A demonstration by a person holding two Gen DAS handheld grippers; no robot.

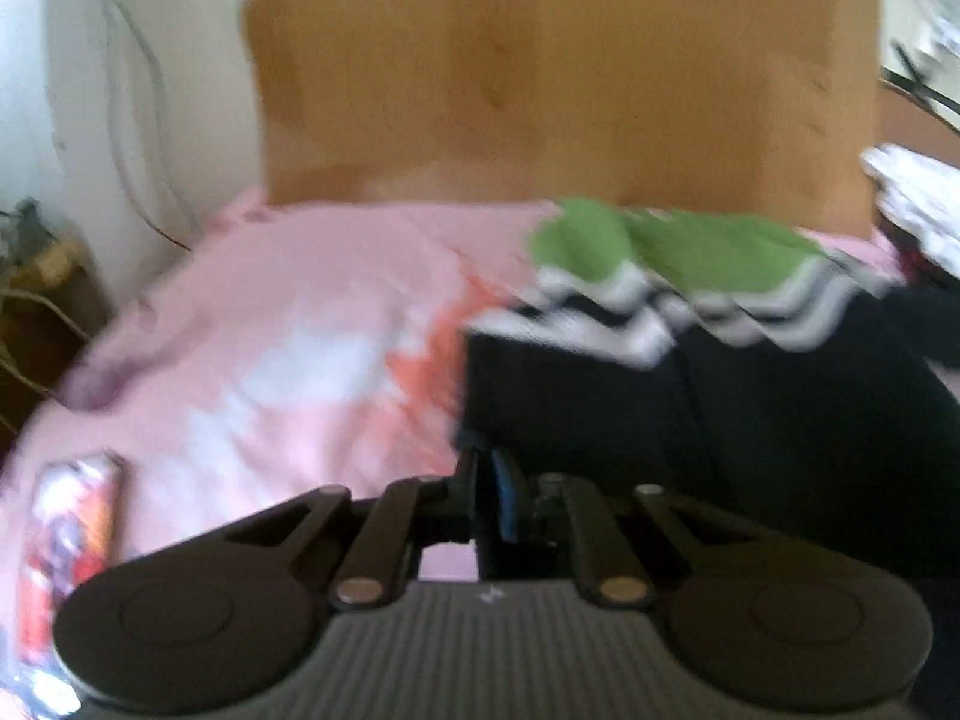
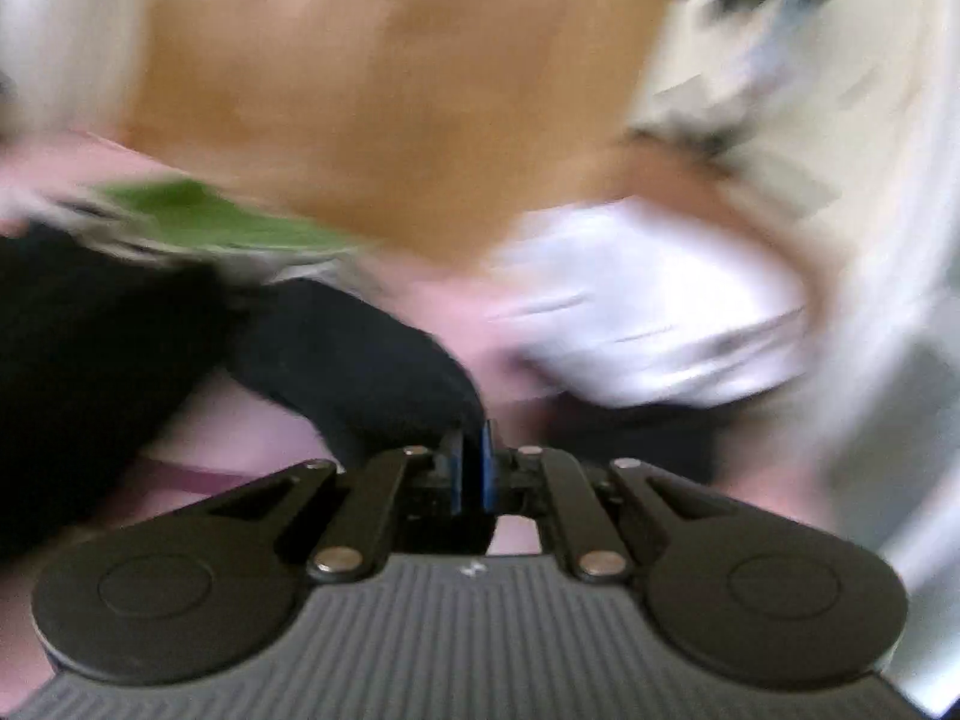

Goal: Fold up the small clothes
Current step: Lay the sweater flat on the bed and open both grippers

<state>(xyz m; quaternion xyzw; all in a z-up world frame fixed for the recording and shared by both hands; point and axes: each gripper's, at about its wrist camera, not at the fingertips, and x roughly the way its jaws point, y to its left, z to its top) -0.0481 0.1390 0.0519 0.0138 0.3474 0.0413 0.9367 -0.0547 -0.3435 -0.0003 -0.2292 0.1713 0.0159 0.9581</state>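
Garment: black knit top with green-and-striped band on pink bedsheet.
Left fingers: I read closed, pinching its near corner.
Right fingers: closed on its sleeve, for folding.

Soft cloth garment, smooth wooden headboard

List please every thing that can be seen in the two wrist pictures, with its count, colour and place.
garment: one, black with white-and-grey zigzag stripes and a green top part, lying on the pink cover, right of centre in the left wrist view.
pink cover: one, pink with white and orange print, spread under the garment.
wooden board: one, brown, upright behind the cover.
white cloth: one, white, blurred, on the cover to the right of the garment.
printed packet: one, red and white, at the cover's near left edge.
left gripper: one, black, shut on the garment's near edge.
right gripper: one, black, shut on the garment's black end.
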